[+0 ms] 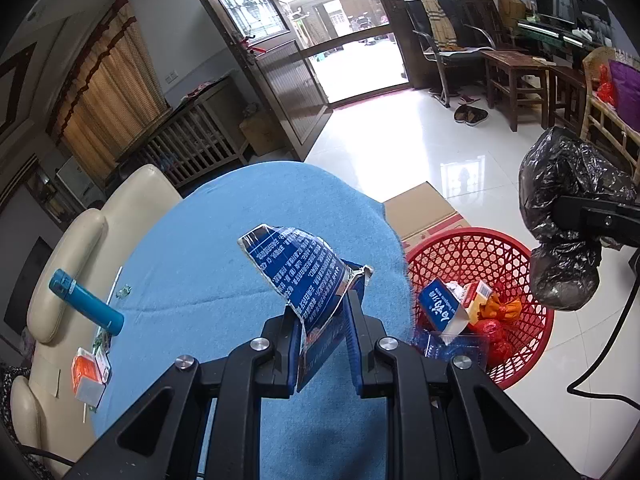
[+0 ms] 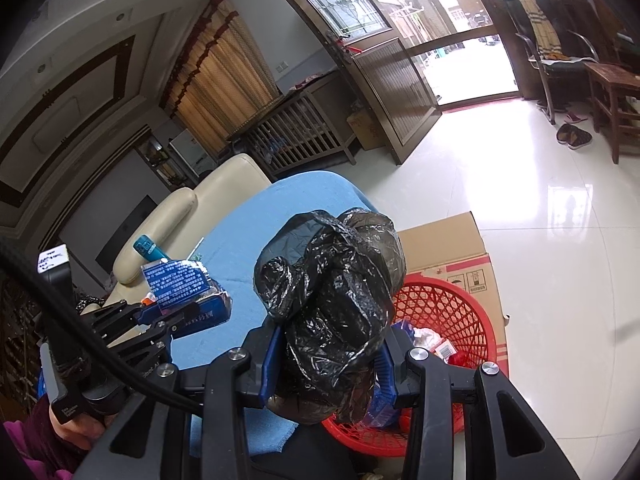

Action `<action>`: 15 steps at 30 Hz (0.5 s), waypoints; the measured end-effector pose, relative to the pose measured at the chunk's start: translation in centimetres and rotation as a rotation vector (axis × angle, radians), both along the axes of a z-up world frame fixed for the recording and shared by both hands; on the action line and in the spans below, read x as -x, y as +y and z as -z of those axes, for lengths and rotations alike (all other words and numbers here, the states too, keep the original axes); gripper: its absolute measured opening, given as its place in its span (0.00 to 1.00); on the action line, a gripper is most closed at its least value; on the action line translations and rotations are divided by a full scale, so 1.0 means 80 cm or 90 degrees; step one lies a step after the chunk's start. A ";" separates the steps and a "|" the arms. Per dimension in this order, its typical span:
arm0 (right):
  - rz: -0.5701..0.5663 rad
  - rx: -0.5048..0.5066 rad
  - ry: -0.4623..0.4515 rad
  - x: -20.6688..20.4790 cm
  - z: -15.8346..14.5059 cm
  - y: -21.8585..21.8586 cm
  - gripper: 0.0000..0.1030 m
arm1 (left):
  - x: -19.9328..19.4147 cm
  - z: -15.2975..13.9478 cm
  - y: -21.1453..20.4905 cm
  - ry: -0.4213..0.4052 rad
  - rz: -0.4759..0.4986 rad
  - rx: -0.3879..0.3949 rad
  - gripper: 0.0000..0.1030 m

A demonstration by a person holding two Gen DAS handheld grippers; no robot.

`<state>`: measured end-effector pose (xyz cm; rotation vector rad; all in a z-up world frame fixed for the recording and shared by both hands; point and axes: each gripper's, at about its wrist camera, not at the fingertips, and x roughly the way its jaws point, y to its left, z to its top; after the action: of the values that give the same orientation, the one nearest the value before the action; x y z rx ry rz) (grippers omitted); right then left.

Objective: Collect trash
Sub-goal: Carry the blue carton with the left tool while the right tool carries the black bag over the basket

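Observation:
My left gripper (image 1: 320, 312) is shut on a torn blue foil wrapper (image 1: 300, 268) and holds it above the blue table (image 1: 200, 240). It also shows in the right wrist view (image 2: 160, 314) with the wrapper (image 2: 180, 284). My right gripper (image 2: 326, 354) is shut on a crumpled black plastic bag (image 2: 332, 280) and holds it over the near rim of the red basket (image 2: 452, 308). In the left wrist view the bag (image 1: 568, 216) hangs right of the red basket (image 1: 480, 256), which holds a blue carton, a red box and red-orange wrappers.
A teal bottle (image 1: 86, 302), an orange-white packet (image 1: 86, 376) and small scraps lie at the table's left edge. A cream sofa (image 1: 100, 224) stands behind the table. A cardboard box (image 1: 424, 212) sits beside the basket on the white tile floor.

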<state>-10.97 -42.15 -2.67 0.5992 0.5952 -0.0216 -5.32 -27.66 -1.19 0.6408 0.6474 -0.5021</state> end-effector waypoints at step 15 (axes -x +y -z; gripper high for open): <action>0.040 -0.031 0.016 0.009 0.019 -0.027 0.41 | 0.006 0.009 -0.036 0.016 0.039 -0.014 0.21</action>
<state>-11.70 -44.30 -4.18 0.6650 0.6018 -0.0742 -5.76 -30.55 -1.92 0.6771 0.6586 -0.5608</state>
